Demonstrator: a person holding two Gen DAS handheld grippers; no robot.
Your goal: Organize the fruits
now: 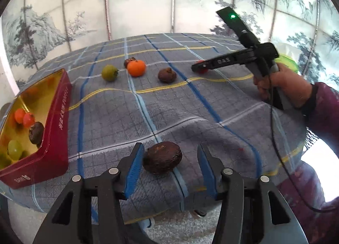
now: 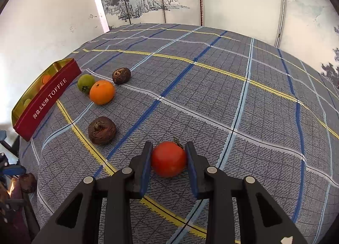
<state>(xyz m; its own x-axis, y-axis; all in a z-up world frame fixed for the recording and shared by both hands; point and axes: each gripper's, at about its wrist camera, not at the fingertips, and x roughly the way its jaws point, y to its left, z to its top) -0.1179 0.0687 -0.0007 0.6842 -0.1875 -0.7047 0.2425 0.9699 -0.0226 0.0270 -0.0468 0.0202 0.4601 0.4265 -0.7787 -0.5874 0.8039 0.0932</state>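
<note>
Right gripper [image 2: 169, 164] is pinching the red tomato [image 2: 168, 158] on the tablecloth [image 2: 233, 95] while left gripper [image 1: 169, 165] is gaping around the brown fruit [image 1: 162, 157], so next it's lifting into the tin [image 1: 54, 125].

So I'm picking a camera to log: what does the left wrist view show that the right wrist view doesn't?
Only the left wrist view shows the open left gripper around a dark brown fruit, plus the fruits lying inside the red tin. Only the right wrist view shows the right gripper closed on the red tomato, and the tin's TOFFEE lettering. Both show the tin, the orange, the green fruit and the plaid cloth.
</note>
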